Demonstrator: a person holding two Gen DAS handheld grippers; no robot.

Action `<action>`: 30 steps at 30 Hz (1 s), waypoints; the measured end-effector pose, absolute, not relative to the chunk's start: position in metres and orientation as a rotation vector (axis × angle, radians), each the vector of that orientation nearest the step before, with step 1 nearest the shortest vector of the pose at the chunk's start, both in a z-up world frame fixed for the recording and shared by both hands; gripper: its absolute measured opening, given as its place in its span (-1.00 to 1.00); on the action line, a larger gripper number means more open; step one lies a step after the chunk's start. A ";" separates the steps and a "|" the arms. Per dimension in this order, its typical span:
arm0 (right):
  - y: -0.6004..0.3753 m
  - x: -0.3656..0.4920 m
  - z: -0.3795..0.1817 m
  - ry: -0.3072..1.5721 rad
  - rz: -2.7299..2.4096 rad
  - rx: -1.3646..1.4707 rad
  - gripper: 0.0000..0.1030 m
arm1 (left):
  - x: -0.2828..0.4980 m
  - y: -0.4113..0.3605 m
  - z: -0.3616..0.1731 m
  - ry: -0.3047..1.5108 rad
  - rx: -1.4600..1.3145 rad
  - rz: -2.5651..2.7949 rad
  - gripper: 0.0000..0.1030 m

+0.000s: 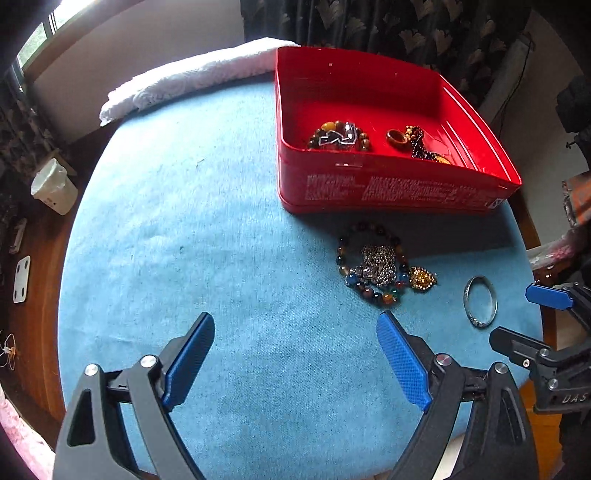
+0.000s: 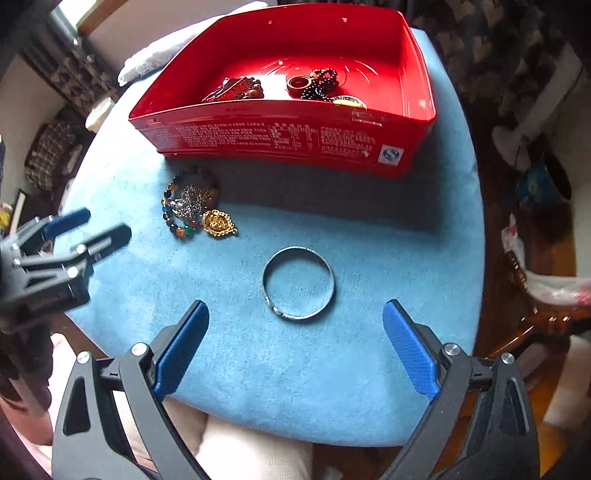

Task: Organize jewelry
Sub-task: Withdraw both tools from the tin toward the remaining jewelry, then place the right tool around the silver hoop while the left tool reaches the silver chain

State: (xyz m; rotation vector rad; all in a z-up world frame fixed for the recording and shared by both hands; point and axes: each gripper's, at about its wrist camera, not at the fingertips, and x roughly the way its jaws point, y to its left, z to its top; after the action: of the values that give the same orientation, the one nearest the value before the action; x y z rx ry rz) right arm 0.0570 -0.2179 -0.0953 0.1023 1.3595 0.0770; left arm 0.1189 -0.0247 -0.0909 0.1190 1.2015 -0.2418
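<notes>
Bangle [image 2: 298,283] before box [image 2: 280,140] (bracelet [image 2: 188,203] left).

Daylight comes through a window [image 1: 40,37] at the upper left, beside a pale wall [image 1: 147,48]. Dark leaf-patterned curtains [image 1: 388,26] hang behind the round counter, which is covered by a blue cloth [image 1: 221,221]. A white waste bin [image 1: 55,186] stands on the brown wooden floor [image 1: 33,280].

Right gripper [image 1: 517,317] body: "DAS" legible. Red tin [image 2: 280,138] side: dense white print, unreadable; small blue-white logo.
</notes>
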 end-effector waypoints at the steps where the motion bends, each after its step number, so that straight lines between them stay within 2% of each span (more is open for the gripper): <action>1: -0.219 0.057 -0.095 1.356 0.076 0.111 0.79 | 0.118 -0.025 -0.091 1.198 0.118 -0.240 0.70; 6: -0.222 0.060 -0.100 1.367 0.049 0.109 0.71 | 0.116 -0.030 -0.094 1.191 0.133 -0.244 0.70; 8: -0.220 0.063 -0.103 1.382 0.047 0.115 0.41 | 0.116 -0.033 -0.096 1.189 0.143 -0.245 0.70; 16: -0.215 0.065 -0.114 1.420 0.056 0.121 0.39 | 0.119 -0.038 -0.103 1.206 0.149 -0.257 0.70; 26: -0.204 0.069 -0.119 1.432 0.020 0.066 0.17 | 0.122 -0.037 -0.106 1.216 0.136 -0.258 0.70; 30: -0.201 0.066 -0.120 1.429 0.009 0.045 0.15 | 0.123 -0.037 -0.107 1.222 0.136 -0.259 0.70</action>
State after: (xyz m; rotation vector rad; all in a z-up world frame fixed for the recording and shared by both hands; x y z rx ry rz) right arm 0.0659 -0.2009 -0.1197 0.0446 1.4286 0.0091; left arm 0.1225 -0.0366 -0.1069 0.1357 1.2221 -0.2586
